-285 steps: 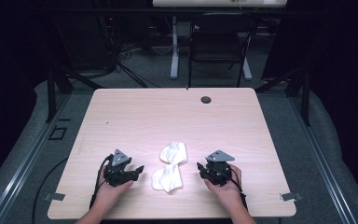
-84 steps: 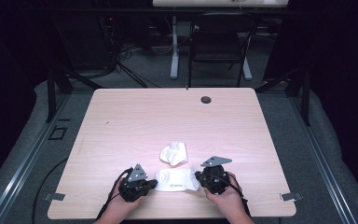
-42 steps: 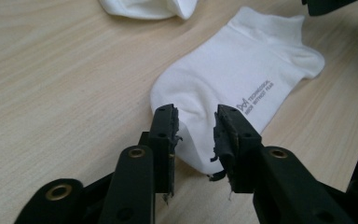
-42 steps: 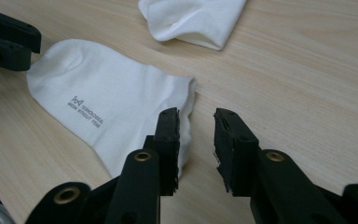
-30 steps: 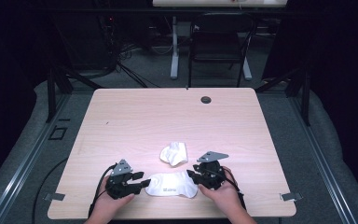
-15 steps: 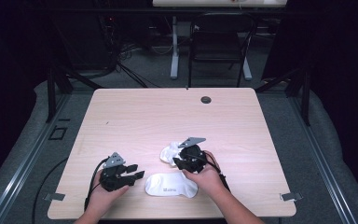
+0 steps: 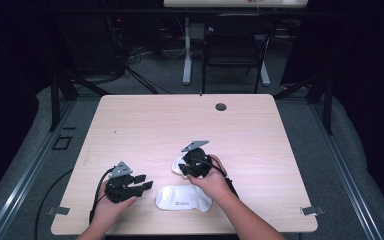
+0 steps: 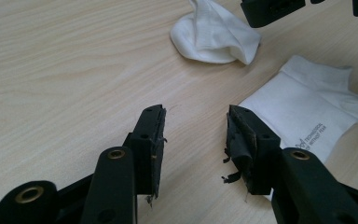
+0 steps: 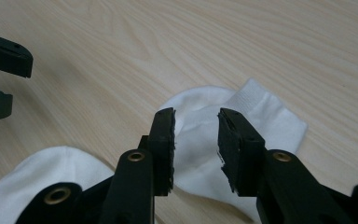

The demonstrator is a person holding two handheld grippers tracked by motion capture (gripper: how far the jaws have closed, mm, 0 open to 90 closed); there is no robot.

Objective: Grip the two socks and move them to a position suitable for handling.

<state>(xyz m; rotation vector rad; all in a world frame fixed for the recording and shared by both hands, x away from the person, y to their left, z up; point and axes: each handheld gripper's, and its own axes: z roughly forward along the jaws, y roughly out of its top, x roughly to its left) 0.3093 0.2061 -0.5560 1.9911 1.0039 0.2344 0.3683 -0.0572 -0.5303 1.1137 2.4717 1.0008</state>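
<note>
1. Left gripper (image 7: 139, 183): jaws wide, empty, at 9 o'clock of flat sock (image 7: 183, 198).
2. Right gripper (image 7: 189, 169): jaws narrowly parted, empty, over crumpled sock (image 9: 242, 116).
3. Table (image 7: 260, 130): grommet (image 7: 221, 107) at 12 o'clock, well apart.

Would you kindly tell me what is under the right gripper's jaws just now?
The right gripper hangs open over the crumpled white sock. That sock lies on the table; anything beneath the sock is covered.

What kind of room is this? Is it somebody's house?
Probably not a house. It looks like a lab or studio for recording: a bare wooden table stands among metal stands and loose cables on a grey floor, with an office chair behind, and dark surroundings. Two white socks lie on the table.
</note>
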